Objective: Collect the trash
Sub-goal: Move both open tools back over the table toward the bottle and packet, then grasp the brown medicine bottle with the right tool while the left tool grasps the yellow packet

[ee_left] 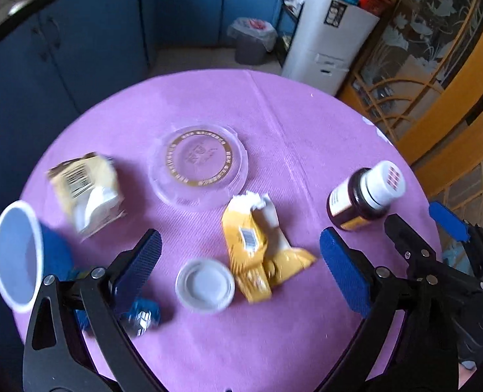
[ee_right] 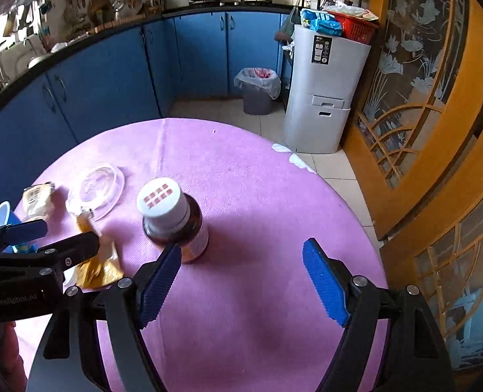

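I am holding both sets of jaws wide apart, gripping nothing. The left gripper (ee_left: 241, 264) is hovering over the white cap (ee_left: 205, 285) and the crumpled yellow wrapper (ee_left: 258, 254) on the purple surface (ee_left: 274, 114). The right gripper (ee_right: 241, 277) is hanging just short of the brown bottle (ee_right: 176, 222), which is standing upright. Farther out are lying a clear lid (ee_left: 198, 166), a torn carton (ee_left: 86, 192) and a blue cup (ee_left: 17, 256). The lined bin (ee_right: 258, 89) is standing on the floor beyond.
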Demonstrator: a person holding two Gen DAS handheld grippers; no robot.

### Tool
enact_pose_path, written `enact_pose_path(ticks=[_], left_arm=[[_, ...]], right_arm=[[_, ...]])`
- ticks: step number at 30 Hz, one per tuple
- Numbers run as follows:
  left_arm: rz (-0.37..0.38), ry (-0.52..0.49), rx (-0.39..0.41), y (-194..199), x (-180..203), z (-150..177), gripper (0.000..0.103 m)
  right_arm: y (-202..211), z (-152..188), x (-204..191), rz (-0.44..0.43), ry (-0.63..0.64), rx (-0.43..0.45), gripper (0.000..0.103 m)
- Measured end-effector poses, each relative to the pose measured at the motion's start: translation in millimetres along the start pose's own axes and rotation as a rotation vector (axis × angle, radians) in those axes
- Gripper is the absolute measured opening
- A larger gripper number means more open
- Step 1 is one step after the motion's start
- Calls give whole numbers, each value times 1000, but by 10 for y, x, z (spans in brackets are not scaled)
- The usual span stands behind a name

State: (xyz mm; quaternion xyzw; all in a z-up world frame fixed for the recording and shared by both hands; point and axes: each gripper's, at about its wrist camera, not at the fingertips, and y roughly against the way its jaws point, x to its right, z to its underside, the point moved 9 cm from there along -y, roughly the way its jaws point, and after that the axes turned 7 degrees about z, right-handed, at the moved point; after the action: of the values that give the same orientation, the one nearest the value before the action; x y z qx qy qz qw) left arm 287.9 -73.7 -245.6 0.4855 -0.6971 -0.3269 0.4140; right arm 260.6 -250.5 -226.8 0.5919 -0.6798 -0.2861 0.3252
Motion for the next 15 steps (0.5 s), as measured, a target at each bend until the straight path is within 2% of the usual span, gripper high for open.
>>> enact_pose_path(ticks=[8,11,15], left_arm=[[13,51,-51,-197,-227,-12,77],[-5,43,-38,-141,-313,-17,71],[6,68,-37,-109,-389,-8,62]], right_arm=[[-204,-26,-257,-24,48,-18,75],[-259,-67,-374,-47,55,-12,75],[-310,-164,-513,-78,72,6,74]])
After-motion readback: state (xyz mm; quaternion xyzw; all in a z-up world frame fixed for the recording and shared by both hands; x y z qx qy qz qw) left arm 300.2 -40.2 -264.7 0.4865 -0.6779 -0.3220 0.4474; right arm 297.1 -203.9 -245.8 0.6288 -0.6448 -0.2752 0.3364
